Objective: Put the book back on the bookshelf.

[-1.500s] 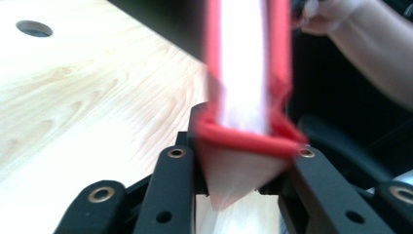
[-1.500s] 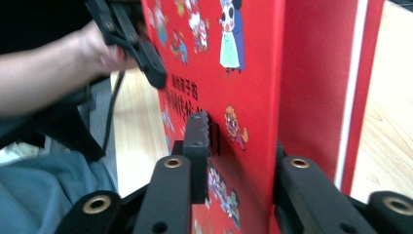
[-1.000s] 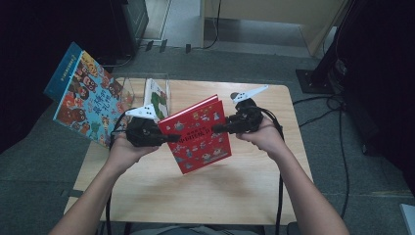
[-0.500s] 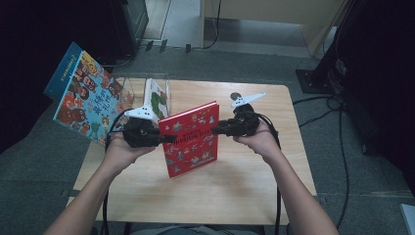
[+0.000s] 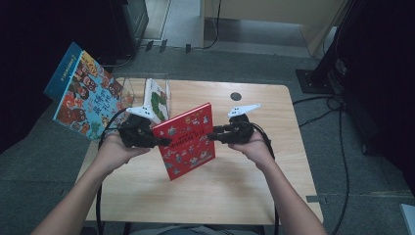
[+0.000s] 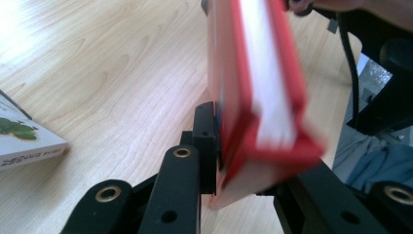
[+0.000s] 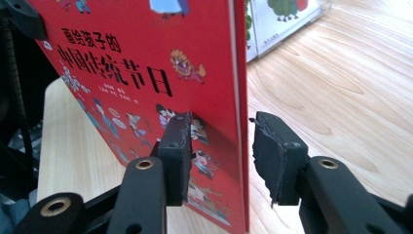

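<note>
1. I hold a thin red hardcover picture book with cartoon figures on its cover [image 5: 188,141] above the middle of the pale wooden table [image 5: 274,196], tilted, its lower corner pointing down toward the board.
2. My left gripper [image 5: 159,142] bites the book's left edge. In the left gripper view the jaws are drawn in on the red cover [image 6: 253,97] near a corner, one pad flat against the board and the other under the page block.
3. My right gripper [image 5: 211,136] sits at the book's right edge. In the right gripper view the jaws straddle that edge [image 7: 238,122], the left pad touching the printed cover, the right pad standing off with a visible gap. It is part open and not clamped.
4. Behind the book, toward the far left of the table, a clear plastic holder [image 5: 128,88] stands with a white book with a green picture [image 5: 157,100] in it, just beyond my left gripper.
5. A large blue picture book with many cartoon faces [image 5: 85,93] stands tilted off the table's left edge.
6. The right half and the near strip of the table lie bare, with a small dark round spot [image 5: 236,96] near the far edge.
</note>
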{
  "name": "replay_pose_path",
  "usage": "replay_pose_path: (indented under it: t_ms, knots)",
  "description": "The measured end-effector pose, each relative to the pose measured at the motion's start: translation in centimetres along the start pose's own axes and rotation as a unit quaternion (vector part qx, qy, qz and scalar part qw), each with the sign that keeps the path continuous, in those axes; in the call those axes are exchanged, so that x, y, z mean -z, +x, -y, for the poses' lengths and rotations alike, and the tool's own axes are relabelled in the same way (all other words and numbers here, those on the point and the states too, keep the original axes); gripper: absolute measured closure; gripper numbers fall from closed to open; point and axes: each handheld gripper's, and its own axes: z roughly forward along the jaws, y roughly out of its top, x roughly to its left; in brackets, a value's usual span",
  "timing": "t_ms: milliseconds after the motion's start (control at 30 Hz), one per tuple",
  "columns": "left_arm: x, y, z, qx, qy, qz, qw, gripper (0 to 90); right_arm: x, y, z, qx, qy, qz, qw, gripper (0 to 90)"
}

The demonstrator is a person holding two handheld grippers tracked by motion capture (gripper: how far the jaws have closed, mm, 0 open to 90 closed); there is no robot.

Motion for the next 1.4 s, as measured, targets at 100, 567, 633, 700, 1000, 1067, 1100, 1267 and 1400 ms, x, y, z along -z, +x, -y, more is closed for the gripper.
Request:
replay_pose_path:
  t_ms: [100,567,633,700,1000,1067,1100,1267,1400]
  knots:
    - [0.2,0.1,-0.6,0.006,0.026,-0.008,0.9996,77.9,-0.5,0.1,0.1,0.001,-0.003,0.000,1.0000,57.7]
    - [0.0,0.4,-4.8,0.070,0.124,-0.023,0.9896,74.6,-1.7,1.1,-0.2,0.027,-0.010,-0.016,0.9995,56.4]
    - [-0.2,0.7,-5.0,0.087,0.125,-0.014,0.9881,75.4,-2.1,1.3,-0.1,0.032,-0.009,-0.012,0.9994,56.4]
    - [-0.3,1.1,-5.0,0.111,0.125,-0.008,0.9858,77.3,-2.2,1.2,-0.1,0.031,-0.012,-0.011,0.9994,56.4]
    - [-0.2,0.8,-5.1,0.106,0.132,-0.009,0.9856,78.6,-1.7,0.4,0.8,0.029,-0.030,0.021,0.9989,57.1]
    - [-0.1,0.6,-5.3,0.102,0.133,-0.009,0.9858,79.0,-1.6,0.1,1.0,0.024,-0.032,0.027,0.9988,54.6]
    - [0.0,0.4,-5.5,0.100,0.134,-0.012,0.9858,79.4,-1.6,0.0,1.0,0.024,-0.029,0.032,0.9988,54.3]
    - [-0.1,-0.4,-6.4,0.082,0.151,-0.029,0.9846,79.5,-1.9,0.0,1.1,0.030,-0.029,0.016,0.9990,52.6]
    - [-0.3,-0.3,-6.9,0.083,0.164,-0.030,0.9825,79.0,-1.8,0.1,1.0,0.032,-0.029,0.022,0.9988,52.7]
